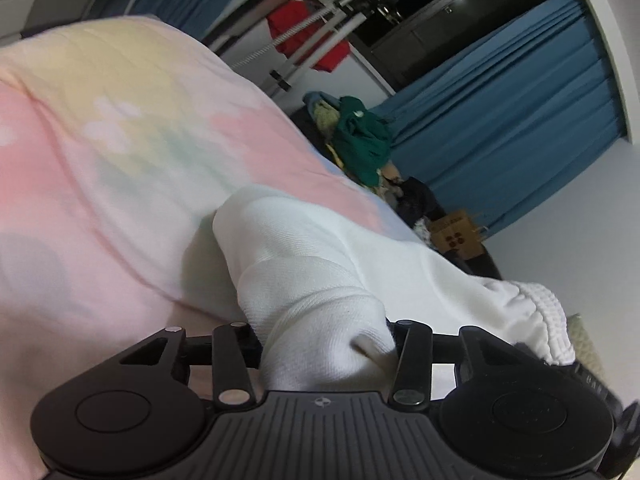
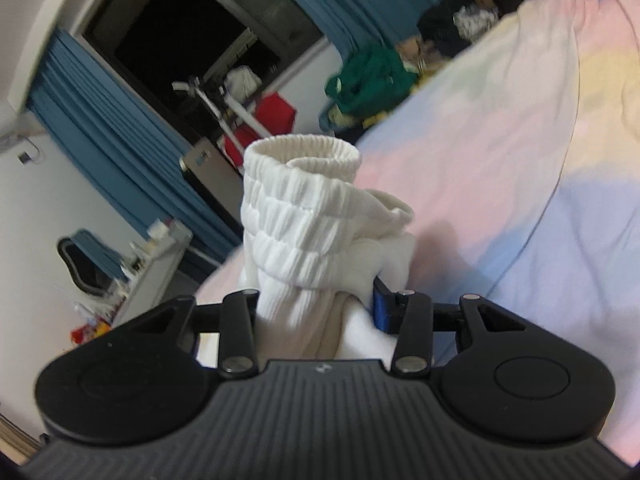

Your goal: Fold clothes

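Note:
A white garment with a ribbed elastic waistband is held over the bed by both grippers. In the left wrist view its smooth white cloth bunches between the fingers of my left gripper, which is shut on it; the ribbed band hangs at the right. In the right wrist view the ribbed waistband stands up rolled between the fingers of my right gripper, which is shut on it. Both sets of fingertips are hidden by cloth.
The bed carries a pastel pink, yellow and blue cover. Beyond it lie a pile of clothes with a green garment, a cardboard box, a drying rack with red cloth and blue curtains.

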Motion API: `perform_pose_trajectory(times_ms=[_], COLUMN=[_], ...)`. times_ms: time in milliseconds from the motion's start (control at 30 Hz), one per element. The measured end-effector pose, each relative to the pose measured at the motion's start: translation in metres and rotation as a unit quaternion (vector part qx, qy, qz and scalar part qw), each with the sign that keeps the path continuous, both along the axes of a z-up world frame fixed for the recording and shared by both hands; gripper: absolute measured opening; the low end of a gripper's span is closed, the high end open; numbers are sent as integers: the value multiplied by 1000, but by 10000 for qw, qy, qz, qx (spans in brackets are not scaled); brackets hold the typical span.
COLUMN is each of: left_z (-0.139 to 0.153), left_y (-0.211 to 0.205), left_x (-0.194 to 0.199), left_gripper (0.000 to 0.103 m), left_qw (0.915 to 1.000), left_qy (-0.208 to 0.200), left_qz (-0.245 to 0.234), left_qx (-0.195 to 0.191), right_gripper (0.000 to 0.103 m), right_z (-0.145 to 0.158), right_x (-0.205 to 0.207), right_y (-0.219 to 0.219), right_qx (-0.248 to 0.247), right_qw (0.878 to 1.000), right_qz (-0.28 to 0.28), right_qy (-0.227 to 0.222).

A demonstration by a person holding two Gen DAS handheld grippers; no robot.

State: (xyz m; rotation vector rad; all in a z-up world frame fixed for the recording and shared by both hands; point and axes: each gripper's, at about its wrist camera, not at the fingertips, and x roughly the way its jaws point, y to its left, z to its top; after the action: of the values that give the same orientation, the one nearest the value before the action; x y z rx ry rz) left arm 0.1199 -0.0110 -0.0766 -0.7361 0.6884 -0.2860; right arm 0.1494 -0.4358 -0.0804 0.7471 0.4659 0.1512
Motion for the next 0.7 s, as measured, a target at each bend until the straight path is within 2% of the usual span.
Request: perform_pose_trajectory(times_ms=[167,300,367,533,633,700], left_z=[36,55,56,32,4,-16], left_y=[-68,-146,-188,-282,-322,-339], left_x=[41,89,117,162,180,192], left_gripper=[46,46,46,46,46,46], left_qw=[9987,9949,9930,9868,9834,9800], left_qy=[-181,-397,-421,-546,-427,-303], left_qz=[-445,-875,-1075,-1496,-1708,-1869], left_qx=[137,294,241,307,429,618], right_gripper=[45,45,45,44,44,44], right_z=[25,34,36,26,4,-18], right_x=[-6,10,21,51,65,71], right_y=[-54,-117,-150,-229,-262,-278], right_qx=[96,327,331,248,91,78], right_qw=[9986,9951,9930,9865,9837,9824], right_qz=[-427,-866,-1078,-1590,-1787,-1862], right_qy=[-287,-339,-341,-318,-177,105])
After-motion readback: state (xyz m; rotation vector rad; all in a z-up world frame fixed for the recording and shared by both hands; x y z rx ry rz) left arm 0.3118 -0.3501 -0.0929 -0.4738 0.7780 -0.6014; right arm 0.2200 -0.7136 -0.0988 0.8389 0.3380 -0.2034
